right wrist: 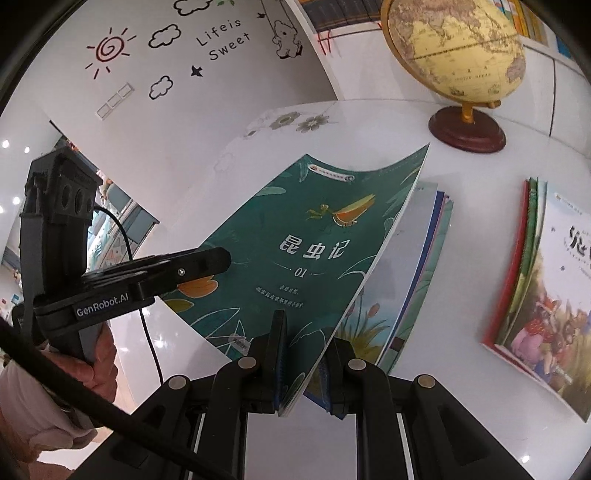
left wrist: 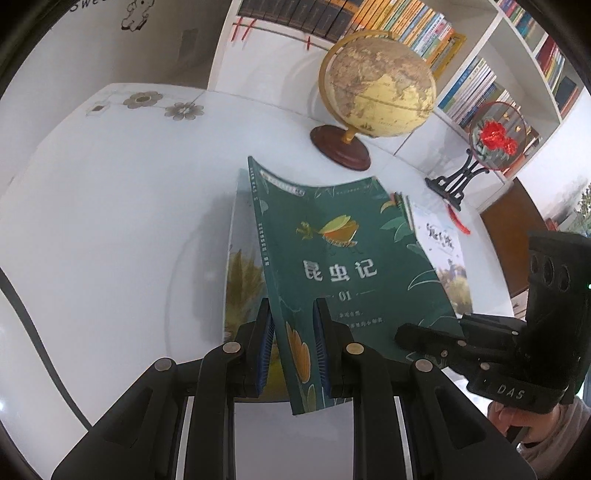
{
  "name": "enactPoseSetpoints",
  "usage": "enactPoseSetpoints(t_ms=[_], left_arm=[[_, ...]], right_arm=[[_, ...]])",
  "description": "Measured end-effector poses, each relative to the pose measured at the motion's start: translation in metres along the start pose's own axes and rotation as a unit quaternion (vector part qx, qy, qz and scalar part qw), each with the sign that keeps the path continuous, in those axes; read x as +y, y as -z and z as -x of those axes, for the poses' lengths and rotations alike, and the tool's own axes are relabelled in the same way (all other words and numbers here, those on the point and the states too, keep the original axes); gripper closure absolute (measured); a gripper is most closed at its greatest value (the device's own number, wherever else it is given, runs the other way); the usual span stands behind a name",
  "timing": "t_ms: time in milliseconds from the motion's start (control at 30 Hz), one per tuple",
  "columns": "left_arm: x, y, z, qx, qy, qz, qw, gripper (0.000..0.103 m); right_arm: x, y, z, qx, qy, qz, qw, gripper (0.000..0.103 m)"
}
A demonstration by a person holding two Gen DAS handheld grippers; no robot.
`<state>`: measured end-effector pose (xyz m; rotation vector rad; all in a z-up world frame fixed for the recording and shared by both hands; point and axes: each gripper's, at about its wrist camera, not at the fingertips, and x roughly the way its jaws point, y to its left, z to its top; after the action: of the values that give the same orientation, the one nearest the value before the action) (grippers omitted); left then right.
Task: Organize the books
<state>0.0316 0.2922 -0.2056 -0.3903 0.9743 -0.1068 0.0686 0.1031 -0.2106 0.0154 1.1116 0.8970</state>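
A green paperback with an insect on its cover [left wrist: 332,254] hangs tilted above the white table, bowed along its top edge. My left gripper [left wrist: 293,317] is shut on its lower spine corner. My right gripper [right wrist: 306,334] is shut on the opposite lower corner of the same book [right wrist: 314,240]. Each gripper shows in the other's view: the right one [left wrist: 424,338] at the book's right edge, the left one [right wrist: 216,260] at its left edge. Beneath the raised book lies another picture book [right wrist: 413,266], flat on the table and partly hidden [left wrist: 240,280].
A short stack of picture books [right wrist: 543,295] lies to the right on the table [left wrist: 110,203]. Behind stand a globe [left wrist: 380,85] on a wooden base and a round fan ornament [left wrist: 495,136] with a red flower. White bookshelves [left wrist: 406,22] full of books line the back.
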Motion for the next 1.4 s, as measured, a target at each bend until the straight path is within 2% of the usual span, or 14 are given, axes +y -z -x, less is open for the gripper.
enactPoseSetpoints(t_ms=[133,333,367,400,467,567,700,833,933,1100,1400], left_arm=[[0.007,0.004,-0.008,0.009,-0.003,0.012,0.9999,0.086],[0.014,0.006,-0.016,0.023,-0.047,0.0,0.9986,0.084],[0.019,0.005,-0.016,0.026,-0.056,0.008,0.998,0.084],[0.022,0.004,-0.016,0.026,-0.056,0.016,0.9979,0.084],[0.028,0.002,-0.014,0.029,-0.06,0.028,0.9974,0.083],[0.034,-0.001,-0.013,0.033,-0.085,0.036,0.9951,0.075],[0.037,-0.004,-0.014,0.037,-0.09,0.044,0.9943,0.075],[0.031,-0.008,-0.017,0.043,-0.093,0.046,0.9936,0.075],[0.016,-0.013,-0.016,0.04,-0.099,0.036,0.9936,0.075],[-0.017,-0.022,-0.015,0.029,-0.091,0.026,0.9951,0.072],[-0.084,-0.033,-0.019,0.023,-0.072,-0.002,0.9972,0.072]], right_arm=[[-0.006,0.001,-0.01,0.007,0.0,-0.018,1.0,0.088],[-0.014,0.001,-0.022,0.025,-0.006,-0.045,0.999,0.083],[-0.015,0.001,-0.024,0.033,-0.009,-0.048,0.998,0.08],[-0.015,0.001,-0.024,0.038,-0.006,-0.051,0.998,0.065],[-0.016,0.0,-0.029,0.056,-0.013,-0.062,0.996,0.046],[-0.024,0.005,-0.025,0.043,0.001,-0.074,0.996,0.043],[-0.041,0.013,-0.017,0.053,-0.01,-0.113,0.992,0.042],[-0.05,0.02,-0.004,0.054,0.019,-0.107,0.993,0.042],[-0.05,0.024,0.007,0.055,0.052,-0.095,0.993,0.042],[-0.053,0.026,0.037,0.029,0.089,-0.077,0.993,0.042],[-0.049,0.007,0.094,-0.008,0.159,-0.031,0.987,0.042]])
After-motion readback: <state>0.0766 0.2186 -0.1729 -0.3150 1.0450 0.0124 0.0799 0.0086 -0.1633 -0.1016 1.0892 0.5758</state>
